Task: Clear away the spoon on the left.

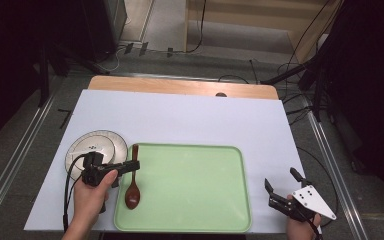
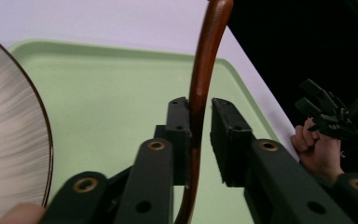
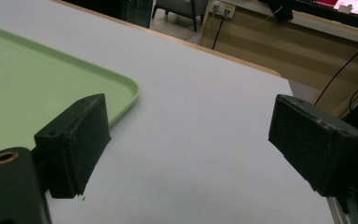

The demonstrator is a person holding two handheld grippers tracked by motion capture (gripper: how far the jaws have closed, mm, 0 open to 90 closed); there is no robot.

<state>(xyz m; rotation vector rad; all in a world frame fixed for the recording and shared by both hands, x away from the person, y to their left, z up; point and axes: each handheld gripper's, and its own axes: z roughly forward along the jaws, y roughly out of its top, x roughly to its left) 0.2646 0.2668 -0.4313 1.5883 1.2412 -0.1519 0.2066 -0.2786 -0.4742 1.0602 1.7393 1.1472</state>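
A brown wooden spoon (image 1: 132,195) lies along the left side of the light green tray (image 1: 195,185), bowl toward me. My left gripper (image 1: 132,165) reaches in from the left across the spoon's handle. In the left gripper view the handle (image 2: 209,46) stands between the jaws of the left gripper (image 2: 200,109). It rests against the left pad, and a narrow gap shows before the right pad, so the jaws are open around it. My right gripper (image 1: 280,182) hovers by the table's near right corner, open wide and holding nothing (image 3: 189,140).
A white plate with a dark rim (image 1: 96,147) sits just left of the tray, beside my left hand. A white sheet (image 1: 190,117) covers the table. The tray's corner (image 3: 121,93) lies left of the right gripper's jaws.
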